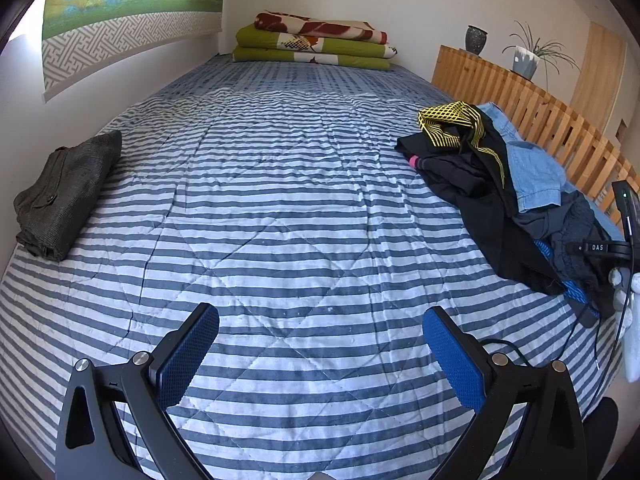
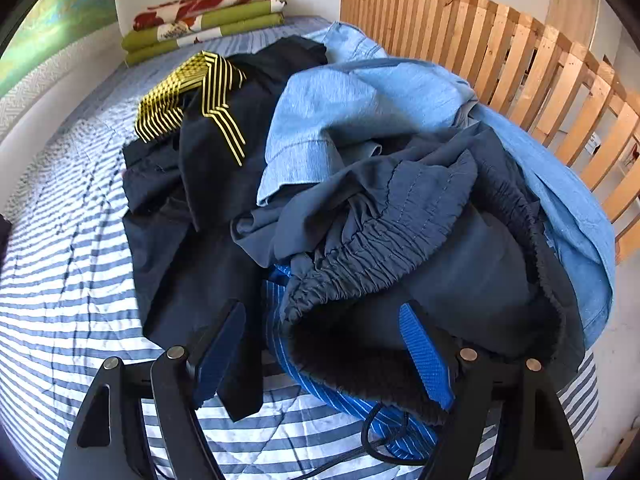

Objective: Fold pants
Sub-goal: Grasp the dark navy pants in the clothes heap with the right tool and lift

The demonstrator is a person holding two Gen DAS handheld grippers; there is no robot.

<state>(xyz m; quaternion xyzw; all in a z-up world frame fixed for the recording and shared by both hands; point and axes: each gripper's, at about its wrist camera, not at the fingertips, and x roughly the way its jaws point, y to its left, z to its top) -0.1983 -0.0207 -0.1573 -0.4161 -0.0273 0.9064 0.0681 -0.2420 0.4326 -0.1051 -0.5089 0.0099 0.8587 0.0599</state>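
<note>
A heap of unfolded clothes (image 1: 500, 184) lies at the bed's right edge. In the right wrist view the heap fills the frame: dark navy pants with a gathered elastic waistband (image 2: 372, 240), a light blue denim garment (image 2: 360, 112), a black garment with yellow stripes (image 2: 192, 92) and blue striped cloth (image 2: 344, 396). My right gripper (image 2: 324, 328) is open, its fingers on either side of the navy waistband's opening. One folded dark grey pair of pants (image 1: 64, 196) lies at the bed's left edge. Open as well, my left gripper (image 1: 320, 332) hovers over bare striped quilt (image 1: 280, 208).
Folded green and red blankets (image 1: 316, 40) are stacked at the bed's far end. A wooden slatted rail (image 1: 540, 116) runs along the right side, with a vase (image 1: 476, 40) and a potted plant (image 1: 528, 60) behind it. A wall hanging (image 1: 120, 12) is on the left wall.
</note>
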